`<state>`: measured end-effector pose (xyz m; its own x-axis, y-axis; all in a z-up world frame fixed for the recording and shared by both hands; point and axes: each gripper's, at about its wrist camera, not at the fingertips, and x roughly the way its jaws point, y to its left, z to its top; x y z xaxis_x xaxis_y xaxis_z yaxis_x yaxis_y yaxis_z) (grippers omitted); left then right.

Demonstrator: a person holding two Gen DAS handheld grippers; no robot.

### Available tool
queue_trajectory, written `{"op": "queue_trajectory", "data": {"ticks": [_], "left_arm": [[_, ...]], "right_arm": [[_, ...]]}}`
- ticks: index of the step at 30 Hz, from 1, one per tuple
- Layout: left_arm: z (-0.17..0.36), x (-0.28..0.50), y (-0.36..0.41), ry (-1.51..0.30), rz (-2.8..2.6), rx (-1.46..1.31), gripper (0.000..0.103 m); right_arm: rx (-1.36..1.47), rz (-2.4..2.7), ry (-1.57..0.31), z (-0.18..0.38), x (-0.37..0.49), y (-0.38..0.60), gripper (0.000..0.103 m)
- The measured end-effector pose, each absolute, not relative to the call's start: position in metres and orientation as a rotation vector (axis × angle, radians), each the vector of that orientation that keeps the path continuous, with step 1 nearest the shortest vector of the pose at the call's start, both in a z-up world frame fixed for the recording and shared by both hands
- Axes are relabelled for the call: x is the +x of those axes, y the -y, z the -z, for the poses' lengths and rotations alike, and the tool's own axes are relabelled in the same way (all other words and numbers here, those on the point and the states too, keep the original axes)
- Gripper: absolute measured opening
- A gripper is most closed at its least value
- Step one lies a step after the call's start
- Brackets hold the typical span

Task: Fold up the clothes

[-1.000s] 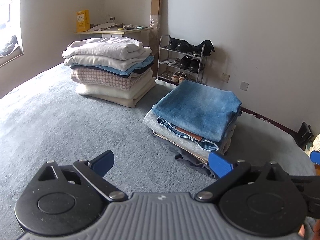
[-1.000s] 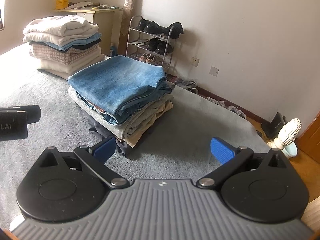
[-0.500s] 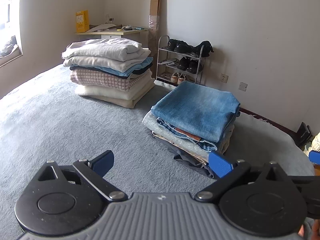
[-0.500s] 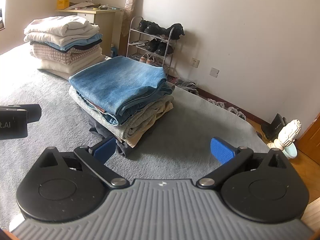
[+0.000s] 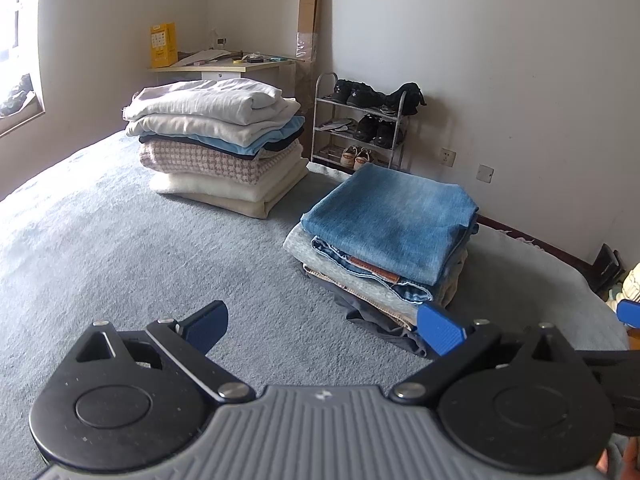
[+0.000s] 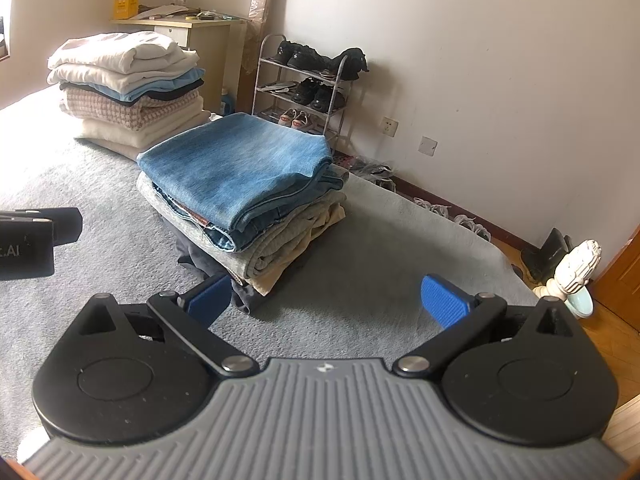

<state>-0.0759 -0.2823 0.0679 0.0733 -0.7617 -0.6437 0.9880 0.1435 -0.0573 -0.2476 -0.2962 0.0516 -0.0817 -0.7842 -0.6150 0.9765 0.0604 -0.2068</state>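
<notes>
Two neat stacks of folded clothes (image 5: 384,240) on grey bedcover (image 5: 120,264)

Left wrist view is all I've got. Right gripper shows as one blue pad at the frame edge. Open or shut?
Observer: Open. The right gripper has its jaws wide apart with nothing between them.
Operator: What's past the bed on the far right?
Observer: An orange-brown wooden door, standing on wood flooring.
Operator: Is the wall side of the jeans stack tidy?
Observer: Mostly. The top blue jeans show a rounded folded edge there, but a beige garment bulges out beneath them.
</notes>
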Motion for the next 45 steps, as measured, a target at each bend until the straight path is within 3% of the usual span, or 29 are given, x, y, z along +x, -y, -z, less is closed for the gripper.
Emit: {"op": "queue_trajectory", "data": {"ticks": [45], "left_arm": [[-0.0639,-0.0804,0.2813,-0.605,1.395,0.498,0.101]], "right_arm": [[0.361,1.518,-0.713,-0.0478,-0.2498,0.2981,0.102]]}}
